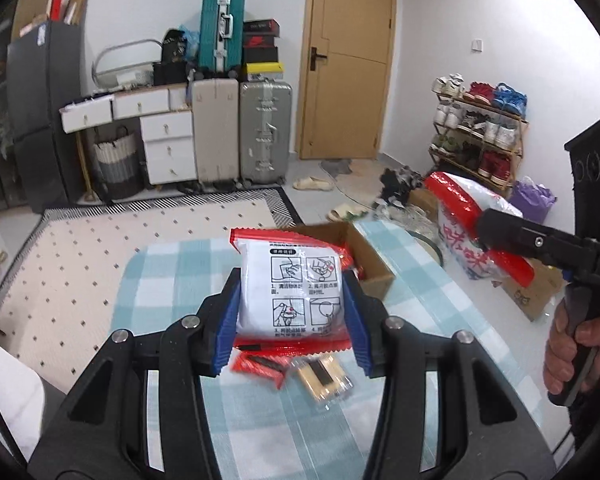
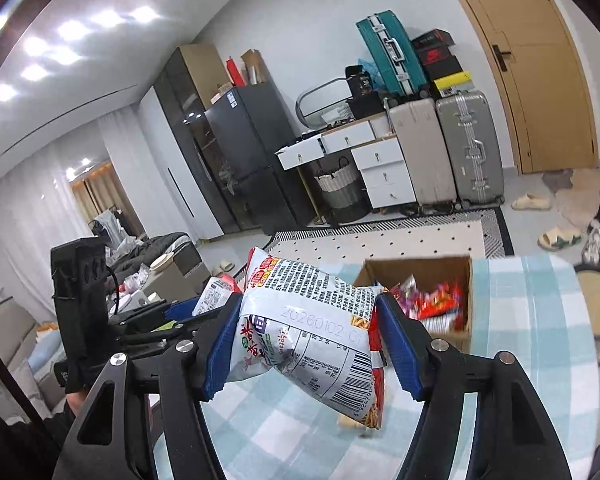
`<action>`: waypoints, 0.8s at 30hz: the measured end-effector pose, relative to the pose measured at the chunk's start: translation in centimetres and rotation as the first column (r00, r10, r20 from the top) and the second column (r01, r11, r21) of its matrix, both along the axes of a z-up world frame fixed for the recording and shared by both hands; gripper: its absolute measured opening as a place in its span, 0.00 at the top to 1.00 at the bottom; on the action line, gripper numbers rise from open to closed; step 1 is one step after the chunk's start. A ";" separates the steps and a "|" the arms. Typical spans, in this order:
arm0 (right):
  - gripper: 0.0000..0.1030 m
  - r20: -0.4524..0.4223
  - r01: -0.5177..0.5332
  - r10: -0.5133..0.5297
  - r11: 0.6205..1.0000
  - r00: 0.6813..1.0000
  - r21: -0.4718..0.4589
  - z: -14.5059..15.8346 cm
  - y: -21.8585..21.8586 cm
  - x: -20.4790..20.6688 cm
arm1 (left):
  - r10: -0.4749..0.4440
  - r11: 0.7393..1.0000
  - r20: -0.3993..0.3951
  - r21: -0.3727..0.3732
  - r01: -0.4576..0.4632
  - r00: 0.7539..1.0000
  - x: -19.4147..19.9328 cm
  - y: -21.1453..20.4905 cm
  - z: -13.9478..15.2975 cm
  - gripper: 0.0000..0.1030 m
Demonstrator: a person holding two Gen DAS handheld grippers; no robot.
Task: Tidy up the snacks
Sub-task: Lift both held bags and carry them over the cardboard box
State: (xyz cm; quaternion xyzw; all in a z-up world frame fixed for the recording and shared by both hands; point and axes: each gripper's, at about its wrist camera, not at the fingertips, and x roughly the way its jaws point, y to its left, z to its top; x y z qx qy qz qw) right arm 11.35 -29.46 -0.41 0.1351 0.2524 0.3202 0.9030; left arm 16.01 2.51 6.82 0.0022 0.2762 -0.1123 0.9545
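While aloft — both grippers, left gripper (image 1: 291,300) and right gripper (image 2: 309,340), clamped on packets

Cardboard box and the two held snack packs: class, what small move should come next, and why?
Probably carry the right hand-held gripper, shut on the noodle snack bag, forward over the open cardboard box and release. The box already holds snacks, and the bag hangs just short of it. The left hand-held gripper grips a white-and-red packet.
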 end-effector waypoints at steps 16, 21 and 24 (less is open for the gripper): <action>0.35 -0.019 0.018 -0.020 0.996 1.000 -0.082 4.7 0.0 9.7 | -0.012 0.999 -0.057 0.034 0.014 0.998 11.0 -3.2 4.0 0.57; 0.35 -0.047 0.020 -0.026 0.990 0.999 -0.136 3.4 0.0 13.3 | -0.040 0.999 -0.106 0.033 0.043 0.994 15.9 -5.0 2.8 0.57; 0.35 -0.077 0.019 -0.031 0.988 0.997 -0.156 1.9 0.2 15.6 | -0.049 0.997 -0.137 0.045 0.056 0.989 19.0 -6.0 1.0 0.57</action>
